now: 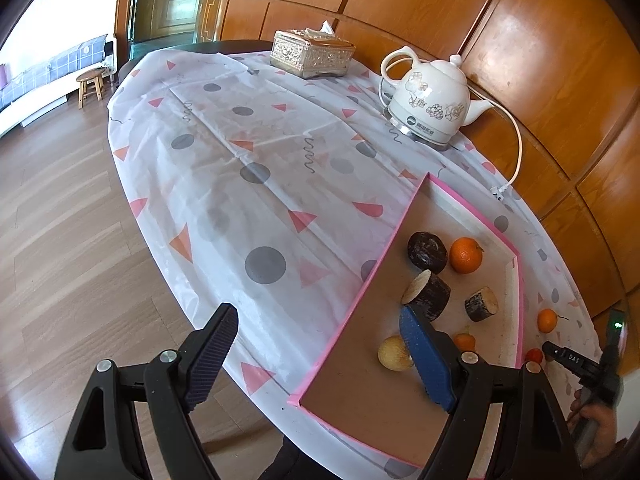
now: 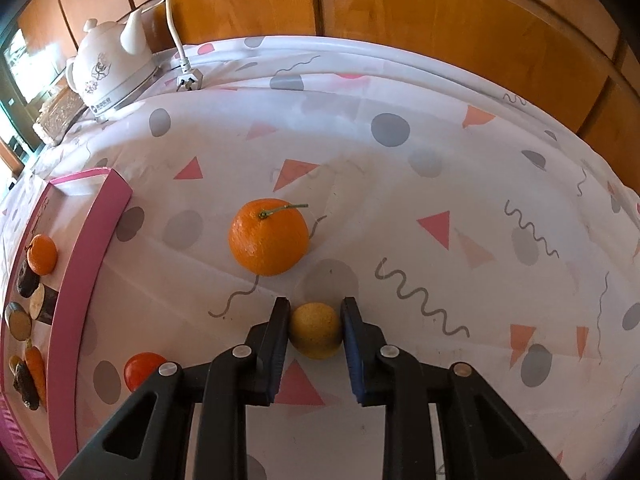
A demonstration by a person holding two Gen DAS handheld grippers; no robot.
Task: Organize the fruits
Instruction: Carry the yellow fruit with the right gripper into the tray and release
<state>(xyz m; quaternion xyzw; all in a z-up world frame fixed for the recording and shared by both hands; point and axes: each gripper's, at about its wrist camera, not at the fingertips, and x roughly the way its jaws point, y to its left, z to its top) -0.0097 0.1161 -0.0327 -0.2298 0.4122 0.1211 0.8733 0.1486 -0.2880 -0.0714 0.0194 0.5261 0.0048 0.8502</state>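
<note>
orange (image 2: pixel 268 236) on table, right of tray (image 2: pixel 80 276).

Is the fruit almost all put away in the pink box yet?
Partly. The pink box already holds an orange and other pieces. The right tool is closed on a small yellow fruit on the tablecloth. A big orange and a red fruit remain outside.

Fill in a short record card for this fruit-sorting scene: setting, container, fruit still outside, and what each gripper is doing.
setting: table under a patterned cloth, white kettle at the back
container: pink-edged tray holding an orange, dark cut pieces and a pale round fruit
fruit outside: large orange, red fruit, small yellow fruit
right gripper: fingers pressed on both sides of the small yellow fruit
left gripper: open, empty, over the tray edge
</note>
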